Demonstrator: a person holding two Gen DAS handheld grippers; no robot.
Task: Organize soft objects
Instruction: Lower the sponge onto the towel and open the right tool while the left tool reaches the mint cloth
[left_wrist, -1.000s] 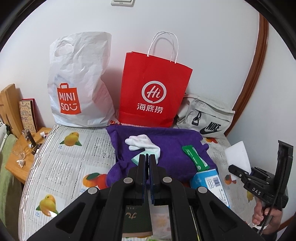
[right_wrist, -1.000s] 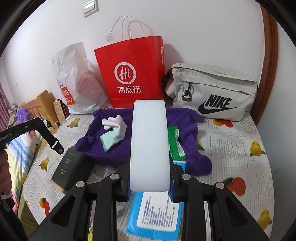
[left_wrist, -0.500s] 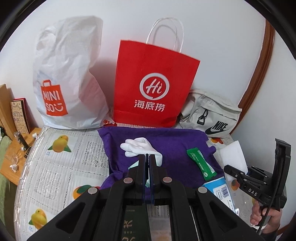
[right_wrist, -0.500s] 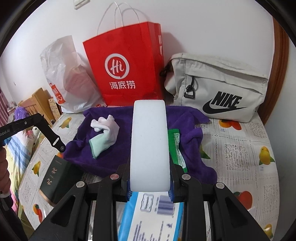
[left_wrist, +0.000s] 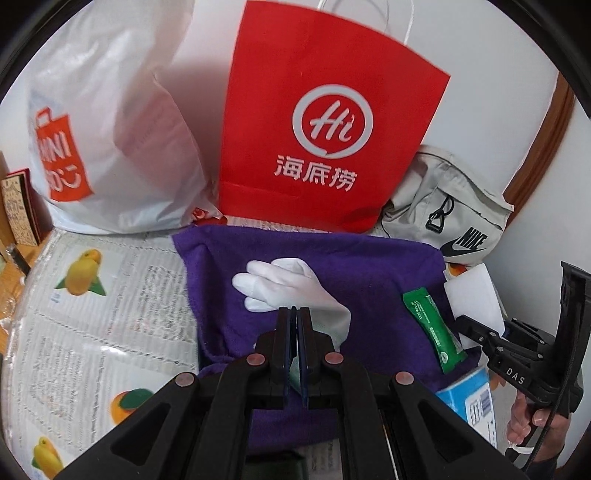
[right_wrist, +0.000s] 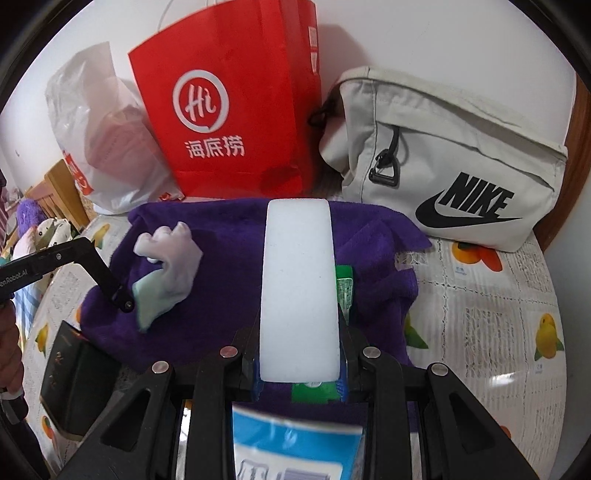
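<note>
White and limp, the glove (left_wrist: 291, 291) lies left of centre on the purple towel (left_wrist: 369, 266), which is spread over the table (left_wrist: 110, 295). We judge it light and floppy; pinching the bunched cuff should gather enough cloth. Our left gripper (left_wrist: 294, 314) hangs just over that cuff, fingers pressed together, empty. Further right, our right gripper (right_wrist: 300, 373) has its fingers clamped on a white foam block (right_wrist: 299, 288), springy, easily squashed.
</note>
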